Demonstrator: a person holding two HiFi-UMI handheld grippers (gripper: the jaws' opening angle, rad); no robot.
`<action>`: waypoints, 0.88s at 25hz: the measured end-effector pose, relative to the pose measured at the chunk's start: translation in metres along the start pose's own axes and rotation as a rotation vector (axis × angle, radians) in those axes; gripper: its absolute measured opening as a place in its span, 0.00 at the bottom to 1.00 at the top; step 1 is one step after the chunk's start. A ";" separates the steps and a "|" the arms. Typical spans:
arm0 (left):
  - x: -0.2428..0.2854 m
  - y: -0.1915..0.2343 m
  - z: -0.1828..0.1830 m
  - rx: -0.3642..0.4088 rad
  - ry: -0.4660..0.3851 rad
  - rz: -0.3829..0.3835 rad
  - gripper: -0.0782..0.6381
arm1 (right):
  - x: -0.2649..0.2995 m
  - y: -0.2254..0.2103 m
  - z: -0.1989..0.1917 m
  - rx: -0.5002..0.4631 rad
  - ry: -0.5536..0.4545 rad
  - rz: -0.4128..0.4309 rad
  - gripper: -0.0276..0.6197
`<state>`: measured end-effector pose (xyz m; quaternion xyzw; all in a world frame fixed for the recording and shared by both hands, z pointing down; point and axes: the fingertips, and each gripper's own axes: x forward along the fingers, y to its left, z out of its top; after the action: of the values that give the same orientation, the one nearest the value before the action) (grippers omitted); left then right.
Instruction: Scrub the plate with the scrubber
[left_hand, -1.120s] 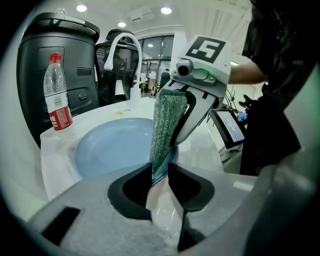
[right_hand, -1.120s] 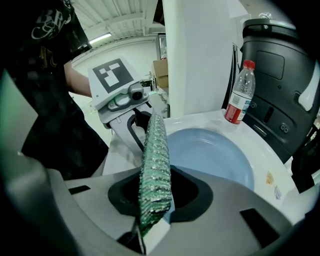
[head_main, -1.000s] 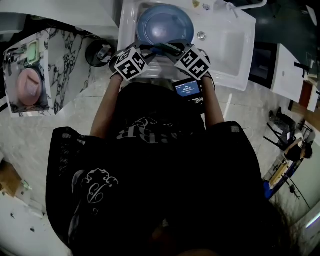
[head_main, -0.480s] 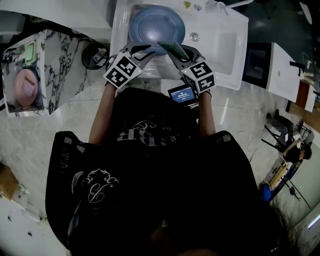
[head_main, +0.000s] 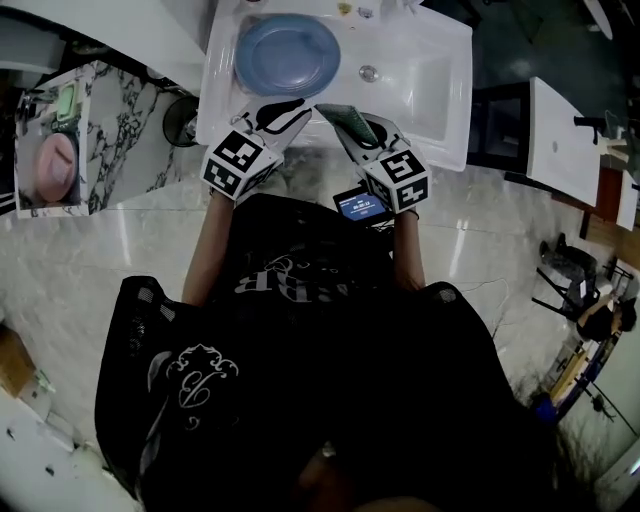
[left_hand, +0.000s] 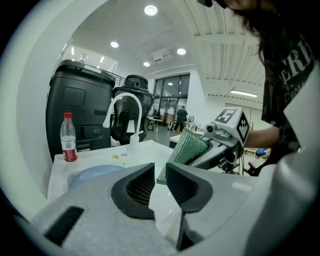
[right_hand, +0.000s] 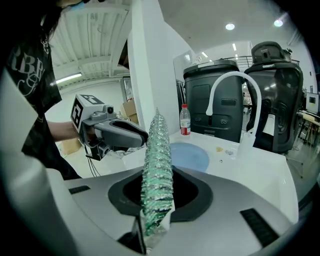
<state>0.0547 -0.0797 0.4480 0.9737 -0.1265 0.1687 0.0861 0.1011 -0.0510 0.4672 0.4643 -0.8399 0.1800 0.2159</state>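
A blue plate (head_main: 287, 55) lies flat in the left part of the white sink (head_main: 440, 90). My right gripper (head_main: 342, 120) is shut on a green scrubber (head_main: 350, 118), held upright on edge between the jaws (right_hand: 157, 170), just short of the plate's near right rim. My left gripper (head_main: 288, 104) hovers at the near edge of the plate, jaws shut with only a thin slit and nothing in them (left_hand: 160, 182). The left gripper view shows the plate (left_hand: 95, 175) below and the scrubber (left_hand: 185, 150) to the right. In the right gripper view the plate (right_hand: 190, 156) lies beyond the scrubber.
A white arched faucet (right_hand: 235, 85) and a red-capped bottle (right_hand: 185, 120) stand at the sink's back. The drain (head_main: 369, 72) is right of the plate. A marbled counter (head_main: 120, 130) with a pink item (head_main: 55, 165) and a black round bin (head_main: 180, 120) are at the left.
The head view has shifted, so the sink sits further left and looks smaller. Both grippers now stand slightly back from the plate's near rim. The scrubber stays in the right gripper.
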 end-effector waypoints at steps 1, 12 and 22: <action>-0.001 -0.012 0.001 0.000 -0.004 0.007 0.22 | -0.009 0.003 -0.004 -0.002 -0.010 0.004 0.18; -0.025 -0.115 -0.014 -0.077 -0.033 0.125 0.22 | -0.087 0.047 -0.040 -0.019 -0.103 0.077 0.18; -0.046 -0.142 -0.012 -0.055 -0.010 0.168 0.22 | -0.098 0.074 -0.044 -0.051 -0.128 0.123 0.18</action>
<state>0.0480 0.0679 0.4252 0.9578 -0.2129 0.1669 0.0976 0.0930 0.0775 0.4445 0.4168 -0.8832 0.1415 0.1619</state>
